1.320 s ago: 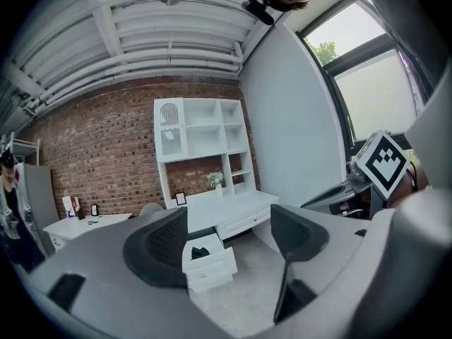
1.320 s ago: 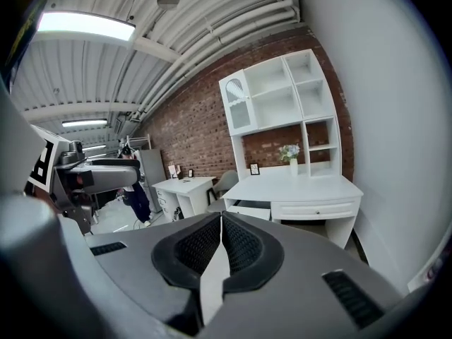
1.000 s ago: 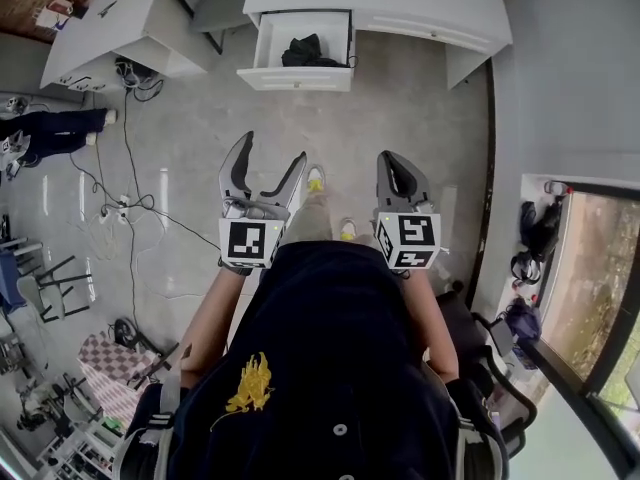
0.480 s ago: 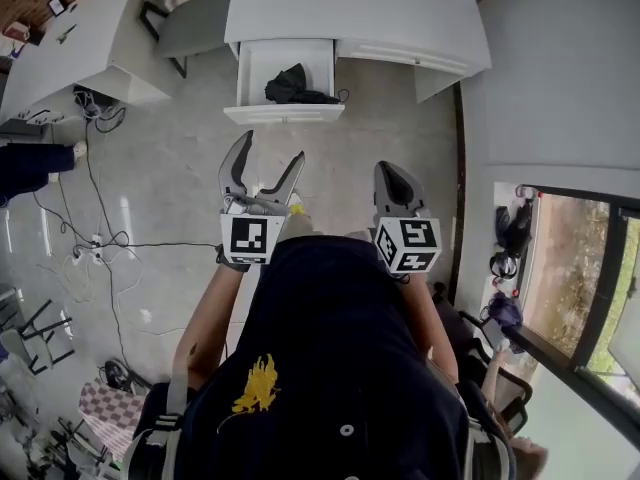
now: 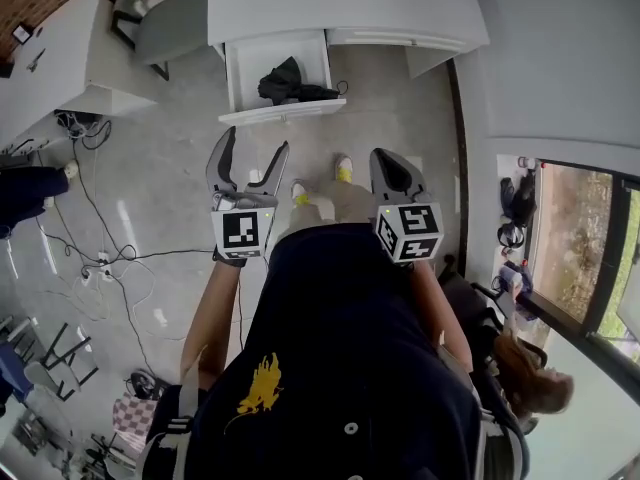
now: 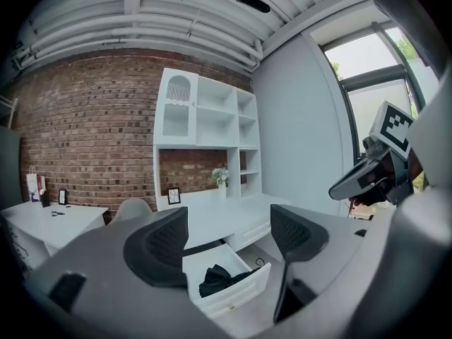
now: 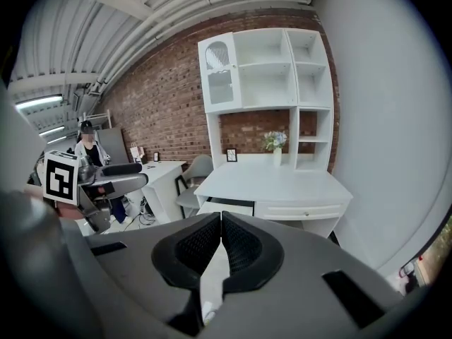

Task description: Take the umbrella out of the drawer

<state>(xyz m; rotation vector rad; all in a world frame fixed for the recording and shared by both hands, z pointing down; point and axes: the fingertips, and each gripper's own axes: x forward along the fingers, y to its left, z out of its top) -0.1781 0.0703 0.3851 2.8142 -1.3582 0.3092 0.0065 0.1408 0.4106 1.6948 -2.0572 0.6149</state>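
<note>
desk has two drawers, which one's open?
The drawer holding the black umbrella, at left in the head view, is pulled out. The other drawer beside it is shut, flush with the desk front.

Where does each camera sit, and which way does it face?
Head view: on the person's head, facing steeply down; torso, forearms, left gripper and right gripper show.
Left gripper view: on that gripper, facing along its open jaws toward the desk; right gripper at right.
Right gripper view: on that gripper, facing over shut jaws toward the desk; left gripper at left.
Shared: head and left gripper views both show the umbrella in the open drawer.
</note>
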